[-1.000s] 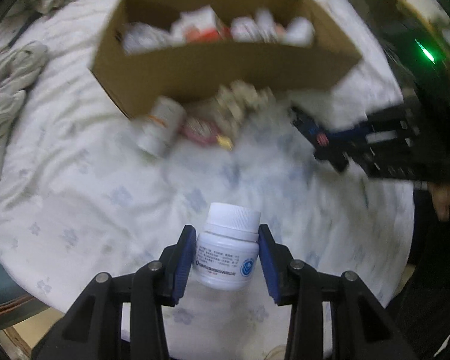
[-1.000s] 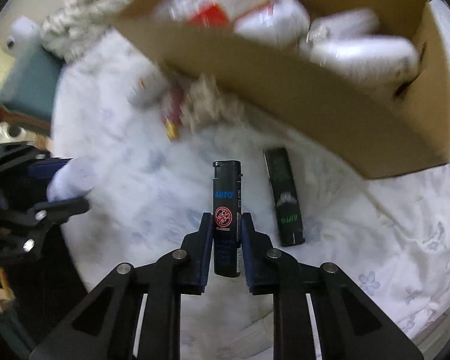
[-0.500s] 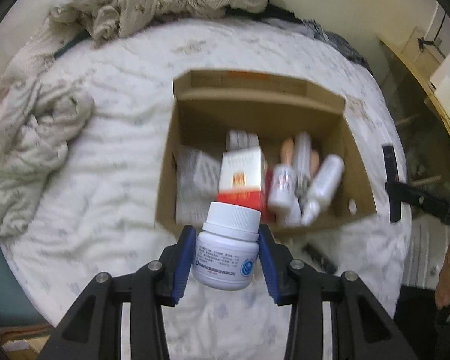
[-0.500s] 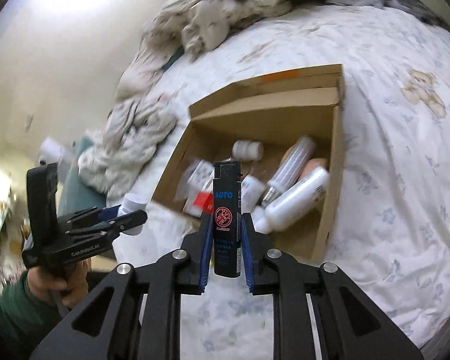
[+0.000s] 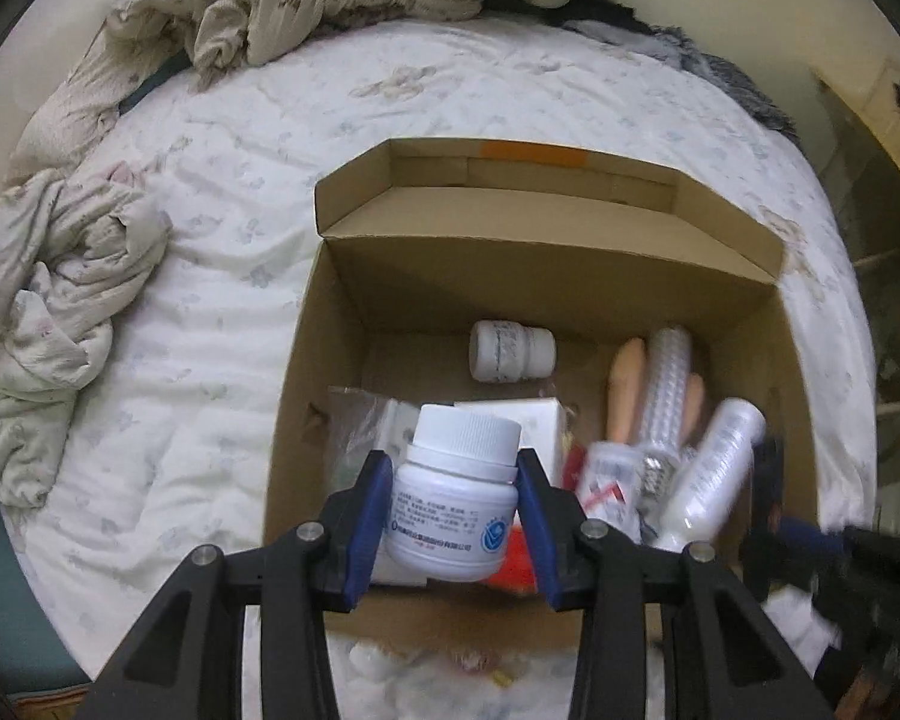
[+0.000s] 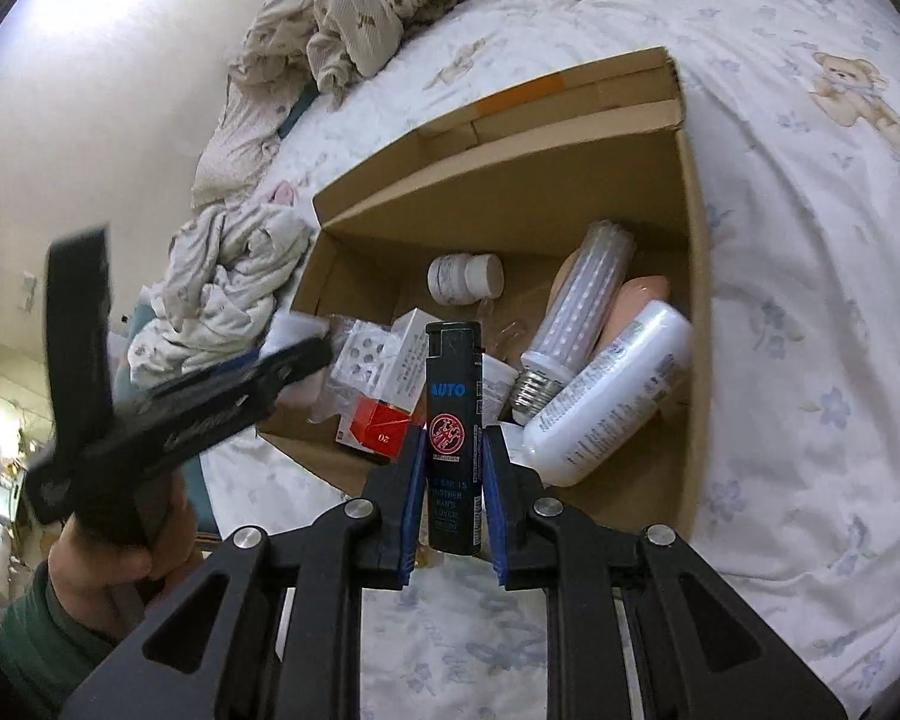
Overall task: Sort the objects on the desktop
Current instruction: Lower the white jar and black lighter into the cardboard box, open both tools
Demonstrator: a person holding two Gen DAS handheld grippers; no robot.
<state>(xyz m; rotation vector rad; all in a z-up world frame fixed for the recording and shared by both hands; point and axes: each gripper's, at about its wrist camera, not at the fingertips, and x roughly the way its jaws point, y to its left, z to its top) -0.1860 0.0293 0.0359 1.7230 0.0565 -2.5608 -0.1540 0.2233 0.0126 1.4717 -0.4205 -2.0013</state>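
Note:
My left gripper (image 5: 457, 516) is shut on a white pill bottle (image 5: 455, 498) and holds it above the near wall of an open cardboard box (image 5: 546, 240). My right gripper (image 6: 453, 480) is shut on a black lighter (image 6: 453, 420) marked AUTO, held upright over the box's (image 6: 690, 276) near edge. The box holds a small white bottle (image 5: 511, 351), a corn-cob LED bulb (image 6: 576, 312), a white lotion bottle (image 6: 612, 396), a red-and-white carton (image 6: 384, 414) and a blister pack (image 6: 357, 354). The left gripper shows blurred in the right wrist view (image 6: 282, 348).
The box sits on a white flowered bedsheet (image 5: 180, 360). Crumpled beige bedding (image 5: 48, 300) lies to the left and at the head of the bed (image 5: 330, 6). Small items (image 5: 450, 660) lie on the sheet just before the box. A wooden shelf (image 5: 870, 96) stands at the right.
Both grippers have lifted from the sheet and moved in over the box, each still holding its object. The box now fills more of both views.

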